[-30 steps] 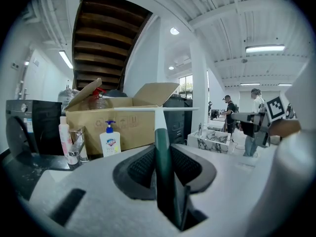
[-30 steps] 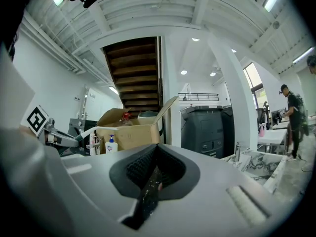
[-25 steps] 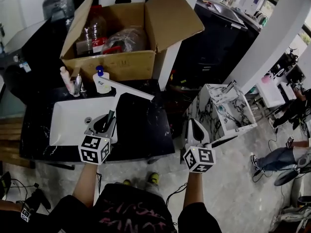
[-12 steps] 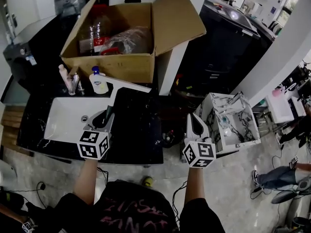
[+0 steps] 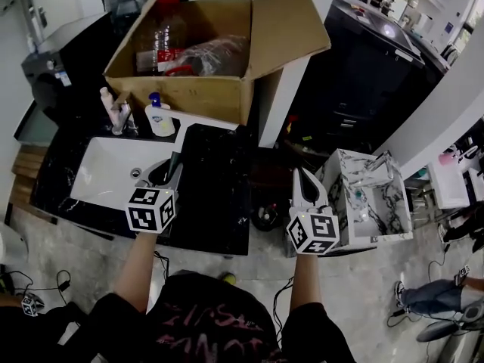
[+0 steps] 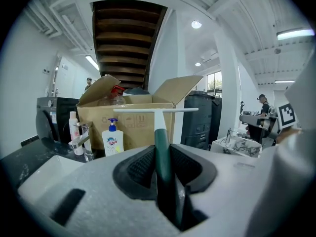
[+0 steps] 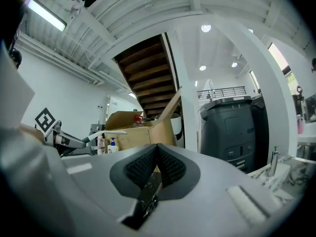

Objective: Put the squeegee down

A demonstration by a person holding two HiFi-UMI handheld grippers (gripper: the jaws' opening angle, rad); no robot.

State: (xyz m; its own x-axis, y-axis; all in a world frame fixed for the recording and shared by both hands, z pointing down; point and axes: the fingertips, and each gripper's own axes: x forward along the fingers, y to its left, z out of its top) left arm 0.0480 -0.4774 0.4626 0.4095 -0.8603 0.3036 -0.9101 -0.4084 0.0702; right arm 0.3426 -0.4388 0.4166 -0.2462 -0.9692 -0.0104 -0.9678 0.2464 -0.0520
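The squeegee (image 5: 175, 161) has a dark green handle and a long white blade (image 5: 203, 121). My left gripper (image 5: 168, 174) is shut on the handle and holds it over the right edge of the white sink (image 5: 106, 169). The blade points toward the cardboard box (image 5: 189, 59). In the left gripper view the handle (image 6: 160, 137) runs up between the pads, with the blade lying level near the box front. My right gripper (image 5: 305, 187) hangs beside the black counter (image 5: 215, 195), over the floor. Its jaws (image 7: 157, 164) meet with nothing between them.
A soap bottle (image 5: 159, 119), a pink-white bottle (image 5: 108, 103) and a faucet (image 5: 119, 118) stand behind the sink. The open box holds bottles and bags. A marble-patterned basin unit (image 5: 370, 195) stands to the right. Dark cabinets stand behind it, and people are far off.
Both grippers have moved level along the counter, the squeegee still held in the left one. Its blade is now closer to the box front. The right gripper's jaws stay together.
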